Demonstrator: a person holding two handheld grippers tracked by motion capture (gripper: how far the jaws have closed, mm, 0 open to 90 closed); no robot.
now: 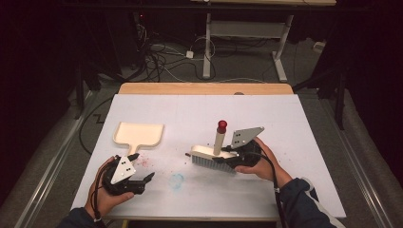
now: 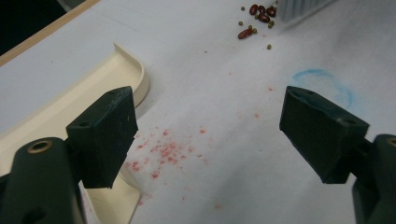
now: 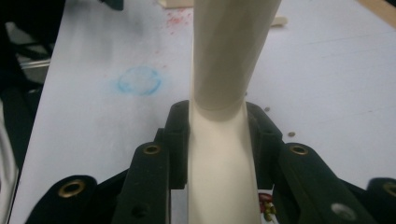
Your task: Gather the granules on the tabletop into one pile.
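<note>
A cream dustpan [image 1: 138, 134] lies flat at the table's left, its short handle toward me. My left gripper [image 1: 143, 166] hovers open just in front of that handle; in the left gripper view the dustpan [image 2: 93, 91] sits beside the left jaw and nothing is between the jaws [image 2: 205, 126]. A brush [image 1: 212, 160] with grey bristles and a cream handle with a red tip [image 1: 222, 125] stands at the centre. My right gripper [image 1: 230, 153] is shut on its base; in the right gripper view the cream handle [image 3: 229, 56] is clamped between the jaws [image 3: 218, 140].
Red and green beans [image 2: 259, 18] lie scattered by the brush bristles [image 2: 299, 7]. A blue ring mark [image 1: 177, 180] and red stains [image 2: 163, 150] mark the white table cover [image 1: 285, 123]. Cables and a desk frame [image 1: 247, 33] stand on the floor behind.
</note>
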